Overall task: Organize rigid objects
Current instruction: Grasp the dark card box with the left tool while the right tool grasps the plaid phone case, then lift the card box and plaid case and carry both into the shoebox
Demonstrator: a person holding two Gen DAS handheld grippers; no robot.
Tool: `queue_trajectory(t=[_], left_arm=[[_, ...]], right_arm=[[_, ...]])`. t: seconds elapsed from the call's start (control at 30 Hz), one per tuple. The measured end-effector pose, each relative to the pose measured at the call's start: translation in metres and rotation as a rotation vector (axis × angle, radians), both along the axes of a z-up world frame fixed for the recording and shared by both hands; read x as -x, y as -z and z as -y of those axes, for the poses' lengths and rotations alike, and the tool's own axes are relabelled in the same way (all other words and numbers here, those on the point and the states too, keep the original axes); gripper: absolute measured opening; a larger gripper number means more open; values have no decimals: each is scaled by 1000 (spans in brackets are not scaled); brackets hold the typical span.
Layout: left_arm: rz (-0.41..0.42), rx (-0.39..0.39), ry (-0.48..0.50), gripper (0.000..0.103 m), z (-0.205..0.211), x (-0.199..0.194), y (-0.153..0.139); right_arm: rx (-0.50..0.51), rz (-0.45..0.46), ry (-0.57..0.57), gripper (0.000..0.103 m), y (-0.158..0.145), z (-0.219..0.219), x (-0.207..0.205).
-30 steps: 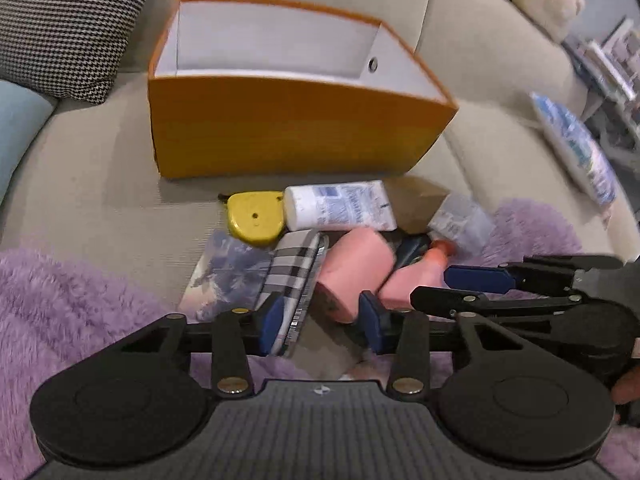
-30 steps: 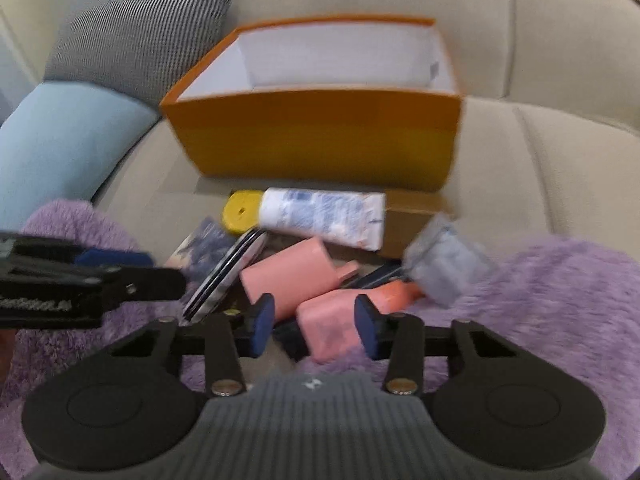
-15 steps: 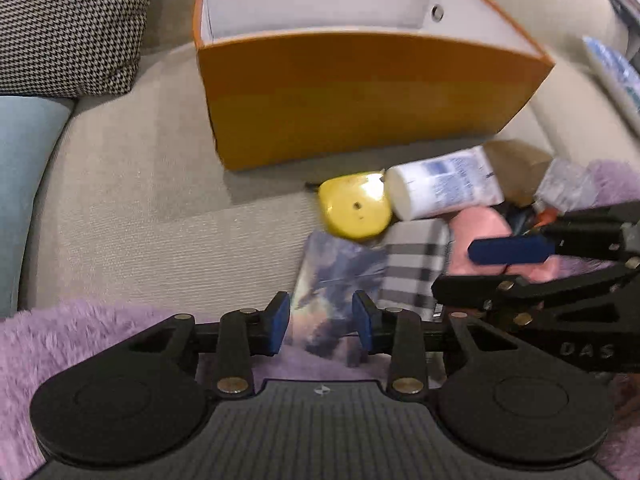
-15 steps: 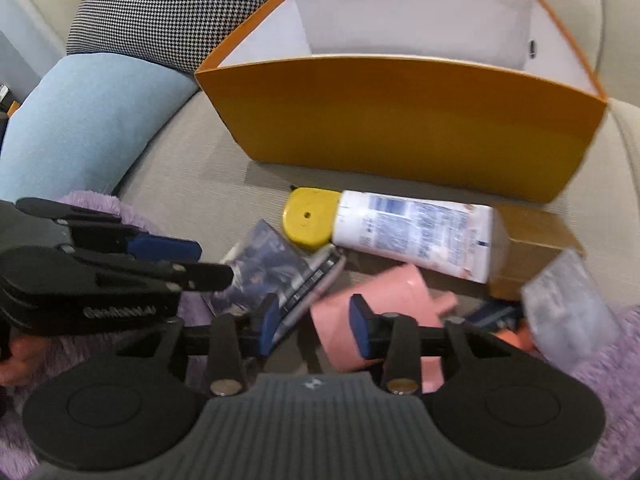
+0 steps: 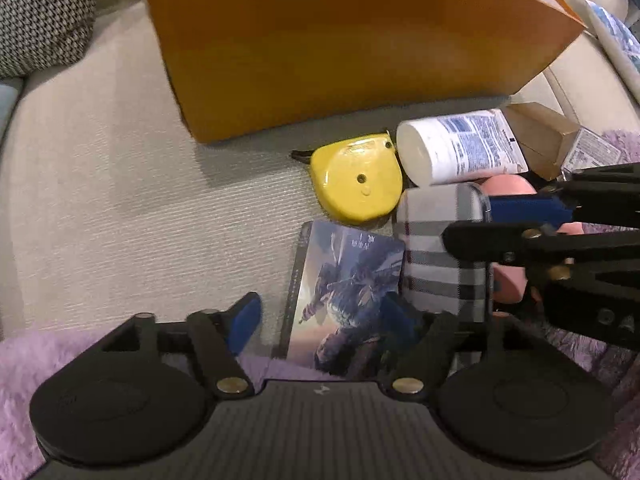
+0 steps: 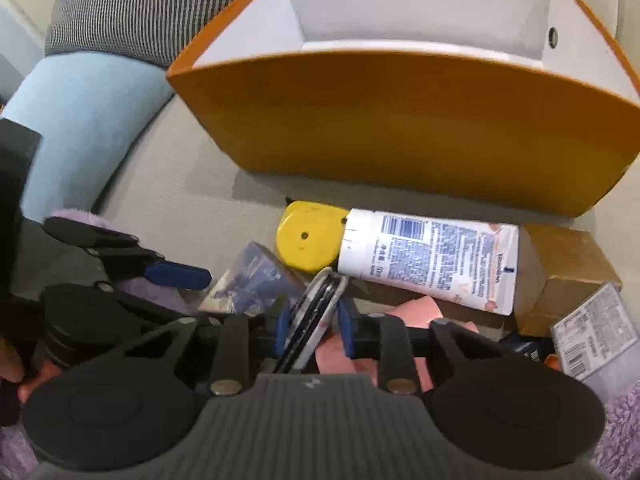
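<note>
While spread wide, left claw (image 5: 328, 320) astride picture card (image 5: 344, 292).

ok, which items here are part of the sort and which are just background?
In the job:
- orange box
- plaid case, clamped by right gripper
- picture card, between the open fingers of left gripper
- yellow tape measure
- white tube
- brown carton
- pink items

Just lying about:
- houndstooth cushion
- blue cushion
- purple throw

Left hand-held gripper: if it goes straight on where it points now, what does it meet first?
Probably the illustrated card, lying between the open fingers of the left hand-held gripper, then the sofa seat under it. Depth is unclear.
</note>
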State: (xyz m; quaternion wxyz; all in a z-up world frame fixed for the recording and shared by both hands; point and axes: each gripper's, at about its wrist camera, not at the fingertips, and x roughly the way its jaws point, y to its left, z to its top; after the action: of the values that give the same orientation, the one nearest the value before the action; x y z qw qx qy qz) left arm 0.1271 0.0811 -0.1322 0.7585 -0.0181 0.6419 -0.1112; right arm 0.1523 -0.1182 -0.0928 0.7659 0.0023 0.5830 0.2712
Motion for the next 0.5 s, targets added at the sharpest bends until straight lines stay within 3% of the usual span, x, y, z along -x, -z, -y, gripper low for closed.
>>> queue_trajectory(t=[0.07,0.13,0.23,0.4,0.5], left_arm=[[-21,41,-4,85,-1,-6,5],[-38,26,7,83,3,-10,10],[-9,14,20,71,11,-8,6],[34,4,-37,70,13,3,-1],[66,5,-68,70,15,10,-8]], right_arm=[[11,17,0,22,-2,1,0],[13,8,4,22,0,1,0],[17,4,9,23,1,2,0],[12,-7,25,30,4,7,0],[12,-3,24,29,7,3,-2]])
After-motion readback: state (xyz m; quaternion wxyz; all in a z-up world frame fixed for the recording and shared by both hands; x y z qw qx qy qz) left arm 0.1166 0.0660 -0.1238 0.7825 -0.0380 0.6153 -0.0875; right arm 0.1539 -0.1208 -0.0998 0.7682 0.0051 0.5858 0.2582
